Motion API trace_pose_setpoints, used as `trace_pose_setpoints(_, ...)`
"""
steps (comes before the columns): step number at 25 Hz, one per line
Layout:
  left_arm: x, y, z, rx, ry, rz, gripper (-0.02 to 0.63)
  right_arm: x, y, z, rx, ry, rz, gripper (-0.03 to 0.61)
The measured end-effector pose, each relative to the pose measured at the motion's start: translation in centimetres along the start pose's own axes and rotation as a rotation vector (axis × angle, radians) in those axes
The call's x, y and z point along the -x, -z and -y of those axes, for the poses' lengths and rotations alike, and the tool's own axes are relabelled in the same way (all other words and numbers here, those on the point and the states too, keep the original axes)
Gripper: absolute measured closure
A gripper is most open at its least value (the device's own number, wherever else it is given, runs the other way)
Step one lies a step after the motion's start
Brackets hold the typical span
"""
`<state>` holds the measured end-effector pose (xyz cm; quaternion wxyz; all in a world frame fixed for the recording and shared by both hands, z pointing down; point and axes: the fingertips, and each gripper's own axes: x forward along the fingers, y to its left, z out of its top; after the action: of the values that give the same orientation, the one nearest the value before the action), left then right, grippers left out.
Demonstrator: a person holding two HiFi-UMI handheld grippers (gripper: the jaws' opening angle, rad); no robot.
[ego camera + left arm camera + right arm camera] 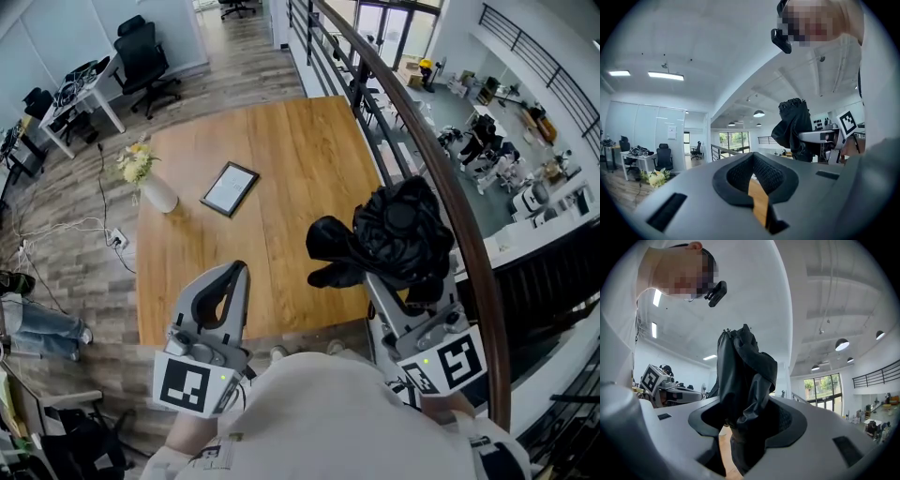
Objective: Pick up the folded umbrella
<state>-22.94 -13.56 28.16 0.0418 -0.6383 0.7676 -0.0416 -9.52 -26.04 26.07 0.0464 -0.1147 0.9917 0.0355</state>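
The folded black umbrella [394,230] is a crumpled bundle held up off the wooden table [291,159], near its right front corner. My right gripper [387,281] is shut on it, its fingertips buried in the fabric. In the right gripper view the umbrella [745,366] stands upright between the jaws of the right gripper [745,408]. My left gripper [240,270] hangs over the table's front edge, shut, with nothing in it. The left gripper view shows the left gripper [752,157] with bare pads, and the umbrella [793,124] off to the right.
A dark-framed tablet [230,188] and a white vase with flowers [155,190] lie on the table's left half. A curved wooden handrail [441,173] runs close along the right, with a drop to a lower floor beyond. Office chairs [145,56] and a desk stand at the back left.
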Motion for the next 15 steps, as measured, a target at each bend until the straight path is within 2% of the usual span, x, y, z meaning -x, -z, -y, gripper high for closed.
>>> trace_pose_setpoints(6,0.5,3.0,-0.2,0.047,-0.029,-0.08,0.597,-0.3,2.6,-0.4,-0.057,-0.014,-0.063,0.315)
trace_pose_setpoints(15,0.6,3.0,-0.2,0.019,-0.026,-0.073,0.597,-0.6,3.2,-0.9,-0.069,-0.045,-0.075,0.314)
